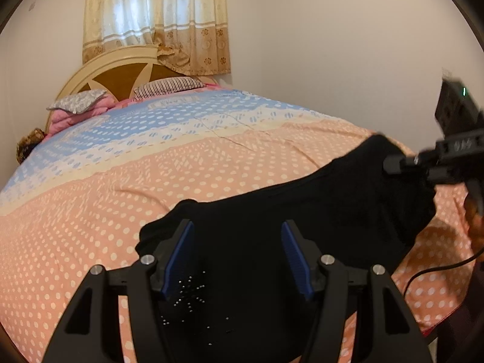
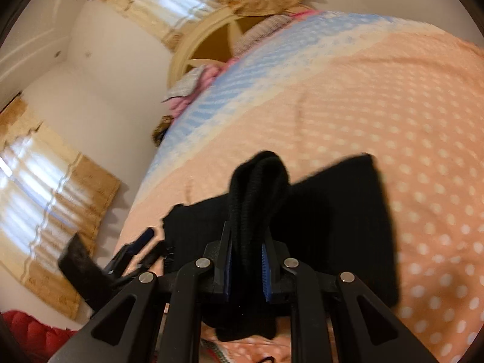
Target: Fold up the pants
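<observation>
Black pants (image 1: 302, 205) lie on the bed's peach dotted sheet (image 1: 211, 166), near its front edge. My left gripper (image 1: 238, 224) hovers over their left part, its blue pads wide apart; black cloth shows below and between them, and neither pad presses on it. My right gripper (image 2: 246, 233) is shut on a bunched fold of the pants (image 2: 332, 211) and holds it raised off the sheet. In the left wrist view the right gripper (image 1: 390, 163) comes in from the right and grips the cloth's far right edge. The left gripper (image 2: 142, 242) appears blurred at the lower left of the right wrist view.
The sheet (image 2: 393, 90) spreads wide beyond the pants. Pillows (image 1: 169, 86) and a rounded headboard (image 1: 121, 72) stand at the far end under curtains (image 1: 157, 18). A black cable (image 1: 438, 269) trails at the right. Something red (image 2: 30, 326) lies beside the bed.
</observation>
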